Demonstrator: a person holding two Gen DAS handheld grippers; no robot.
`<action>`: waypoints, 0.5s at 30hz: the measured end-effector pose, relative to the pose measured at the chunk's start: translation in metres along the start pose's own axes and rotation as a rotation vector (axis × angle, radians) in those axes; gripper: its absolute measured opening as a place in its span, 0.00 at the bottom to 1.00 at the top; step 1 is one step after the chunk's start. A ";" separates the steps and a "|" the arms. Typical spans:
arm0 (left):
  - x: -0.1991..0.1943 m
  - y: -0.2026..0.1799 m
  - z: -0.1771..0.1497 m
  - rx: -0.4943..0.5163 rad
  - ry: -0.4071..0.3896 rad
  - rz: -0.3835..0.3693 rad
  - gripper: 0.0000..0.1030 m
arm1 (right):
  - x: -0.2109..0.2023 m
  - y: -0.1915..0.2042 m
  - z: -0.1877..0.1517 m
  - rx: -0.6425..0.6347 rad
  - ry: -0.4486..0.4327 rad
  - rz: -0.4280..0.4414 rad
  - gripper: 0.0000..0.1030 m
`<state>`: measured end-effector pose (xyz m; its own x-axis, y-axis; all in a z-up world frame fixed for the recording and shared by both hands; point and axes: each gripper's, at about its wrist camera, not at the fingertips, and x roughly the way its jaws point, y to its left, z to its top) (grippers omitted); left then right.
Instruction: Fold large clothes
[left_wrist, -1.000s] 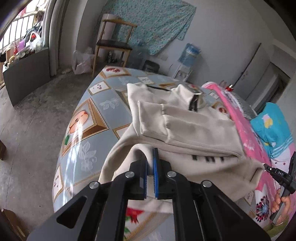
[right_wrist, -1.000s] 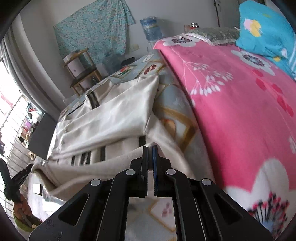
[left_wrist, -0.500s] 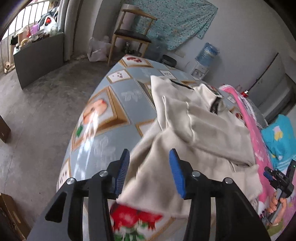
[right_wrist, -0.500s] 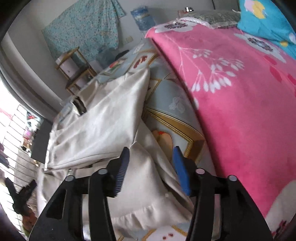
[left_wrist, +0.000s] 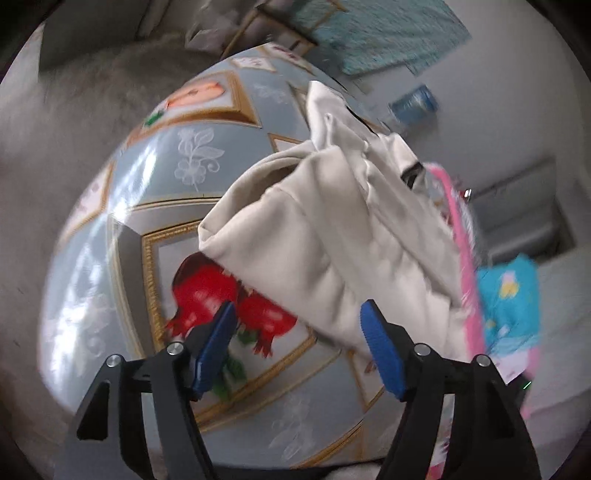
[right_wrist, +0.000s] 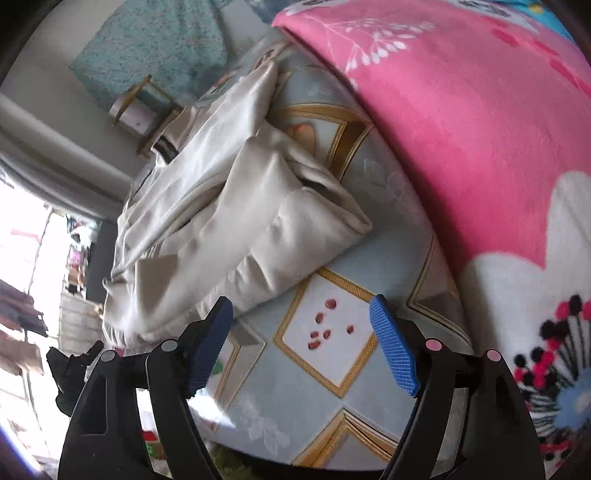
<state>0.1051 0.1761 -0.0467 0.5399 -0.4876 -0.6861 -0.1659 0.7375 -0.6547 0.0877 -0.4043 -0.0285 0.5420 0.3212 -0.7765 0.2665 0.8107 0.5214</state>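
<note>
Blue-grey patterned bedding (left_wrist: 122, 206) with gold-framed fruit prints covers the bed, and a pink floral blanket (right_wrist: 461, 122) lies along one side. On the bedding rests the cream garment (left_wrist: 332, 240), folded over itself into a bunched bundle. Both the left claw (left_wrist: 297, 347) and the right claw (right_wrist: 301, 343) stand wide open, holding nothing, just short of the garment's near edge.

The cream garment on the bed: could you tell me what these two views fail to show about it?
- Cream garment, left wrist view: its lower layers are hidden under the top fold; motion blur smears detail.
- Right wrist view: its far collar end is too small and crumpled to read.
</note>
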 end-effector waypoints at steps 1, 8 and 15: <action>0.002 0.002 0.004 -0.023 -0.012 -0.011 0.66 | 0.001 -0.001 0.003 0.014 -0.013 0.012 0.72; 0.017 0.005 0.027 -0.198 -0.066 -0.046 0.64 | 0.020 -0.002 0.024 0.062 -0.125 0.065 0.70; 0.036 -0.037 0.030 0.058 -0.121 0.218 0.23 | 0.029 0.024 0.025 -0.053 -0.227 -0.118 0.26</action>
<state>0.1554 0.1450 -0.0377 0.5923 -0.2573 -0.7636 -0.2431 0.8465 -0.4737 0.1301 -0.3881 -0.0299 0.6761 0.1103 -0.7285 0.2995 0.8622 0.4085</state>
